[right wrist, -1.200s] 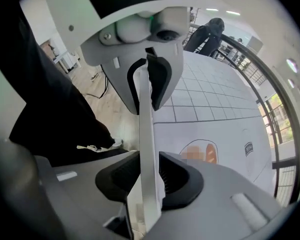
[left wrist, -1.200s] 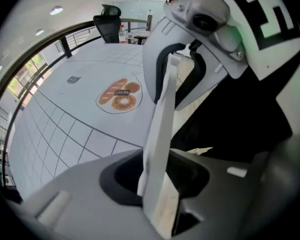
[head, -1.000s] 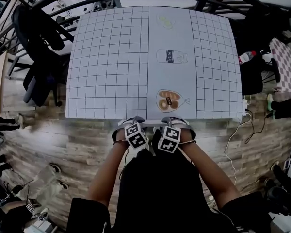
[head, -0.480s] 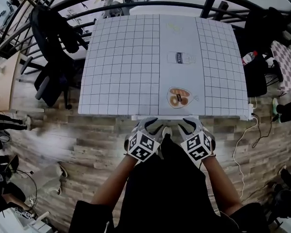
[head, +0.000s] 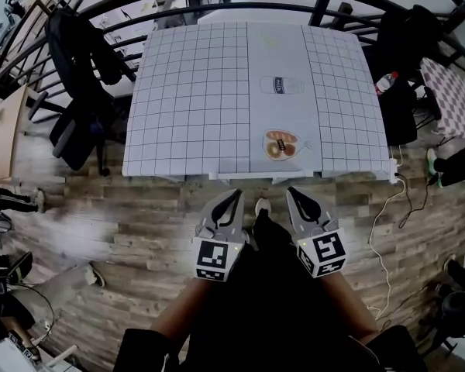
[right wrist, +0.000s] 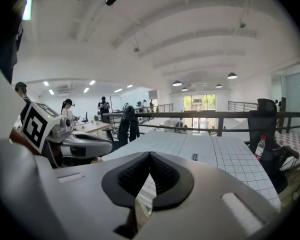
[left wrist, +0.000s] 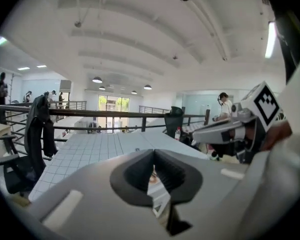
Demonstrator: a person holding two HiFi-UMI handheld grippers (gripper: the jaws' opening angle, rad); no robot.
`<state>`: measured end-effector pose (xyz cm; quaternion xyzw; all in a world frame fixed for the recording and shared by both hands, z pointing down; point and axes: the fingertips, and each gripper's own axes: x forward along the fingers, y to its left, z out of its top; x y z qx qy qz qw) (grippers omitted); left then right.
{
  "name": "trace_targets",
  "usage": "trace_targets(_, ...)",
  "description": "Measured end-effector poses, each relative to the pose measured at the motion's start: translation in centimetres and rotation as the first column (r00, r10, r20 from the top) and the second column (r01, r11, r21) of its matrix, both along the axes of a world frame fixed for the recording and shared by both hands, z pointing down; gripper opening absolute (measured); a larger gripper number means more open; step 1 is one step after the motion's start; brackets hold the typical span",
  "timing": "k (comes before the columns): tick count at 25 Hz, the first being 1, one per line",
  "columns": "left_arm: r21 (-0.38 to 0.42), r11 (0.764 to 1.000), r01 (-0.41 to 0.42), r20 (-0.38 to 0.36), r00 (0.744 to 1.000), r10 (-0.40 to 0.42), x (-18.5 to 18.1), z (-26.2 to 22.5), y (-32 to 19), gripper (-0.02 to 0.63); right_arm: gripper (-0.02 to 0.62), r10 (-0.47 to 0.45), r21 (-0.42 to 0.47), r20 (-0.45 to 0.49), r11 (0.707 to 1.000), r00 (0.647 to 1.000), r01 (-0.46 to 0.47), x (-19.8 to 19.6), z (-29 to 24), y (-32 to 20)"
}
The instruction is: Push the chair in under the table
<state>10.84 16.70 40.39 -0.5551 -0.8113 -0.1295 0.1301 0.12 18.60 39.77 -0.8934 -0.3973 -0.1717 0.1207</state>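
Seemingly the push is done: the chair (head: 263, 177) shows only as a pale strip along the near edge of the gridded worktop (head: 194, 91). I judge the rest of it to be tucked underneath, though nothing of the seat can be seen. That strip lies straight ahead of both tools, its long axis running left to right across the line they point along. It sits midway between the two, so neither hand is nearer. The left tongs (head: 234, 197) and the right tongs (head: 293, 195) hang over the wooden floor (head: 139, 223), clear of the worktop edge and apart from each other. Each gripper view shows its jaws pressed together with nothing between them. A second ago both tongs sat side by side right at that edge; since then they have drawn back toward the person, risen and spread apart. If any gap remains, a flat nudge on the strip would close it.
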Motion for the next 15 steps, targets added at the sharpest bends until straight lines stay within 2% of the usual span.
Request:
trace_targets(4, -0.136, 0.99, 0.029, -0.006, 1.0, -0.03, 0.3, -3.3, -1.8, 0.011, -0.002, 0.045, -0.071, -0.047, 0.996, 0.998, -0.048, 0.5, -2.0, -1.9)
trace_targets(7, -0.194, 0.979, 0.068, 0.029, 0.998, -0.064, 0.3, -5.2, -2.2, 0.011, -0.002, 0.106, -0.114, -0.077, 0.987, 0.991, -0.114, -0.1, -3.5, -2.0)
trace_targets(10, -0.223, 0.971, 0.081, 0.039, 0.996, -0.075, 0.3, -6.0, -3.0, 0.011, -0.003, 0.132, -0.144, -0.082, 0.979, 0.988, -0.143, -0.6, -4.2, -2.2)
trace_targets(15, -0.238, 0.967, 0.091, 0.032, 0.996, -0.086, 0.3, -6.4, -5.1, 0.011, -0.003, 0.139, -0.147, -0.071, 0.978, 0.988, -0.148, -0.5, -4.0, -3.9)
